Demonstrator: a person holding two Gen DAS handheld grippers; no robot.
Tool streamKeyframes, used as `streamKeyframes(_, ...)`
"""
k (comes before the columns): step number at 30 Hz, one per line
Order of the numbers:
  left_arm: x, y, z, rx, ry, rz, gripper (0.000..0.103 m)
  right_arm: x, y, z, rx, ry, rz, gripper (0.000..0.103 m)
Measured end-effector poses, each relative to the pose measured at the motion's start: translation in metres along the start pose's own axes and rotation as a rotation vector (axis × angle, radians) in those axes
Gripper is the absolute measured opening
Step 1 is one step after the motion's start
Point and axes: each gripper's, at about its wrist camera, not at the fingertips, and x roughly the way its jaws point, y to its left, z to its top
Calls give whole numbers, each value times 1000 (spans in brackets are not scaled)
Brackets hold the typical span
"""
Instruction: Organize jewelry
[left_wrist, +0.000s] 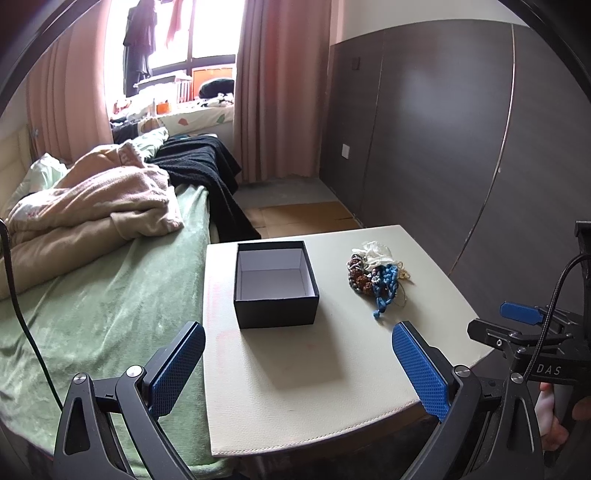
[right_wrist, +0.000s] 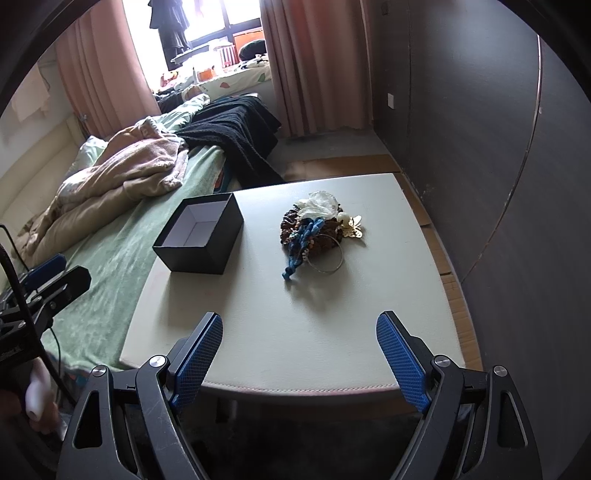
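A pile of jewelry (left_wrist: 376, 275) lies on the cream table (left_wrist: 314, 369): brown beads, a blue braided cord, a white fabric flower, a metal bangle and a gold piece. The pile shows closer in the right wrist view (right_wrist: 317, 229). An open black box (left_wrist: 275, 282) with a white inside stands empty to the pile's left, and it also shows in the right wrist view (right_wrist: 201, 234). My left gripper (left_wrist: 299, 354) is open and empty above the table's near edge. My right gripper (right_wrist: 299, 343) is open and empty, short of the pile.
A bed with a green sheet (left_wrist: 103, 295), a beige blanket (left_wrist: 92, 206) and a black throw (left_wrist: 207, 166) runs along the table's left side. A dark panelled wall (left_wrist: 461, 129) stands to the right. Pink curtains (left_wrist: 280, 85) and a window are at the back.
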Motion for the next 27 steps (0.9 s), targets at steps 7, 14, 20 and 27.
streamKeyframes(7, 10, -10, 11, -29, 27, -52, 101, 1, -12, 3, 39, -19, -1, 85)
streamKeyframes(14, 17, -15, 38, -73, 32, -59, 97, 6, -33, 25, 116, -19, 19, 85)
streamKeyframes(20, 21, -16, 63, -94, 39, -68, 92, 2, -49, 54, 224, 12, 84, 85)
streamKeyframes(27, 35, -27, 93, -74, 54, -98, 77, 0, -58, 94, 267, 2, 127, 85)
